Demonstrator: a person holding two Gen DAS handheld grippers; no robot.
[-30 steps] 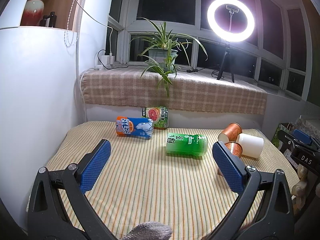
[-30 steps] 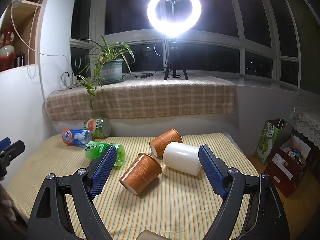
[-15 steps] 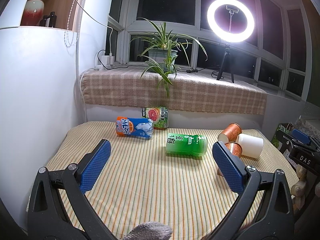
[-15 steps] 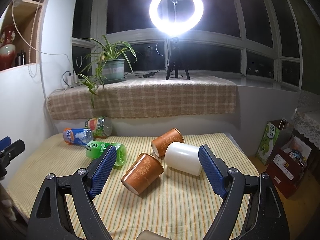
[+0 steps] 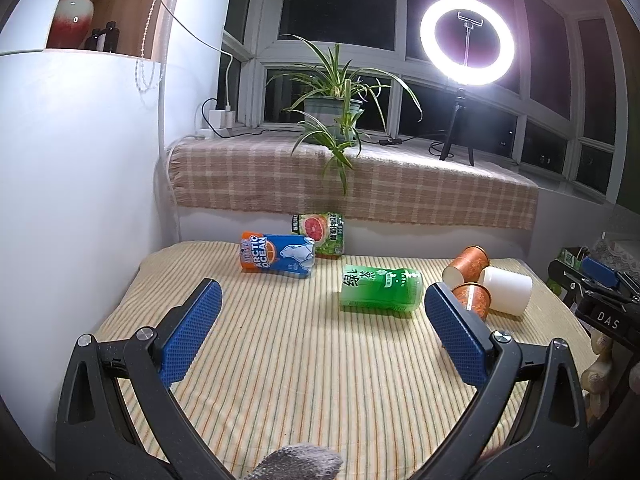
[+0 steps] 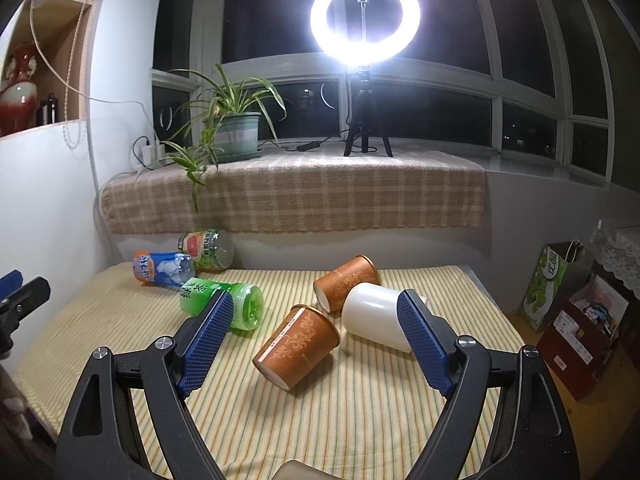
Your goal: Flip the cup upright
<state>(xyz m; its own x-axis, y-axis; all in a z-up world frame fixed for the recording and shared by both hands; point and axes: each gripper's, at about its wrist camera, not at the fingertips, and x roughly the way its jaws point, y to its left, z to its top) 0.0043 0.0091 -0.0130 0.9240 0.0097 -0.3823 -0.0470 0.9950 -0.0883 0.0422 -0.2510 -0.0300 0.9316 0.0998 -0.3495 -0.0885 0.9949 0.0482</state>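
Three cups lie on their sides on the striped cloth. The near brown cup [image 6: 298, 346] lies between my right gripper's fingers, a little ahead of them. A second brown cup [image 6: 347, 281] and a white cup [image 6: 374, 316] lie behind it. My right gripper [image 6: 312, 340] is open and empty, just above the cloth. My left gripper [image 5: 320, 330] is open and empty over the table's left part, with the cups far to its right: the near brown cup [image 5: 472, 299], the far brown cup [image 5: 468, 264] and the white cup [image 5: 505, 290].
A green bottle [image 5: 380, 290] lies mid-table, also in the right wrist view [image 6: 224, 304]. A blue bottle [image 5: 278, 255] and a grapefruit-label bottle [image 5: 320, 233] lie at the back. A plaid-covered sill [image 6: 300, 192] carries a potted plant [image 6: 236, 136] and a ring light [image 6: 365, 18]. Bags [image 6: 576, 300] stand right of the table.
The right gripper has edged slightly forward and to the left toward the near brown cup. The left gripper has not moved.
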